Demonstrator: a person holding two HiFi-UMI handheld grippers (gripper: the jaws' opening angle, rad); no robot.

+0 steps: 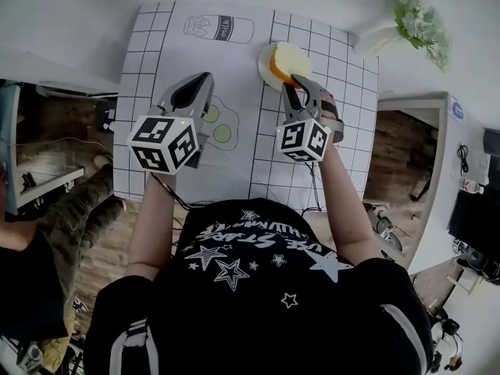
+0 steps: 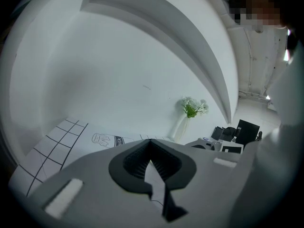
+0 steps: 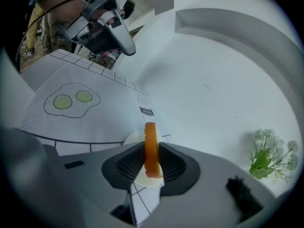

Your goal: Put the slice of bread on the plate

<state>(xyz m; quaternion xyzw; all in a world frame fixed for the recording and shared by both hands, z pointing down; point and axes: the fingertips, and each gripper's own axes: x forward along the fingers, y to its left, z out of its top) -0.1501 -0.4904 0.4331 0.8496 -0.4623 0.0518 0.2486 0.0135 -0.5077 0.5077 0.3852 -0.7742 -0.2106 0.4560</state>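
A slice of bread (image 1: 287,61) with an orange crust hangs over a small white plate (image 1: 264,58) at the far side of the gridded mat. My right gripper (image 1: 291,82) is shut on the bread. In the right gripper view the slice (image 3: 150,139) stands edge-on between both pads, with the plate (image 3: 134,137) just beneath and beyond it. My left gripper (image 1: 205,79) hovers to the left over the mat, its jaws together at the tips with nothing between them (image 2: 151,142).
The mat bears a milk-bottle drawing (image 1: 219,28) at the far edge and a fried-eggs drawing (image 1: 216,125) under the left gripper. A white vase of flowers (image 1: 414,18) stands at the far right corner. The table's right edge (image 1: 378,131) drops to a wooden floor.
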